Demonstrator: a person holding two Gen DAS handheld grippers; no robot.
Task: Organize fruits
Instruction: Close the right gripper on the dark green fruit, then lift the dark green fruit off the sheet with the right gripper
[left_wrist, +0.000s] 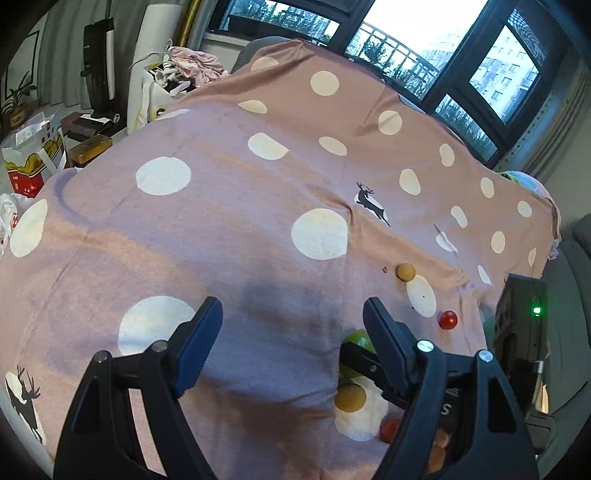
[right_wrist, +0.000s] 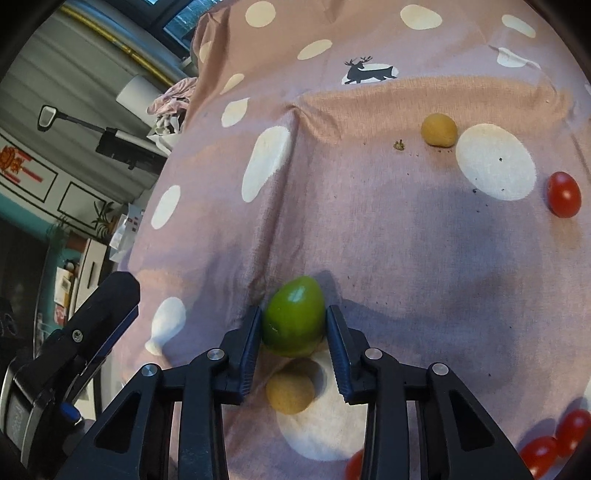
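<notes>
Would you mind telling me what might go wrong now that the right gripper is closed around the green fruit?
1. The right gripper pinches the smooth, egg-shaped green fruit near its fingertips; it might squirt forward on lifting.
2. A tan fruit lies just below, between the fingers; a dip could knock it.
3. The spotted cloth is creased, so the loose cherry tomatoes may roll if it is tugged.
</notes>
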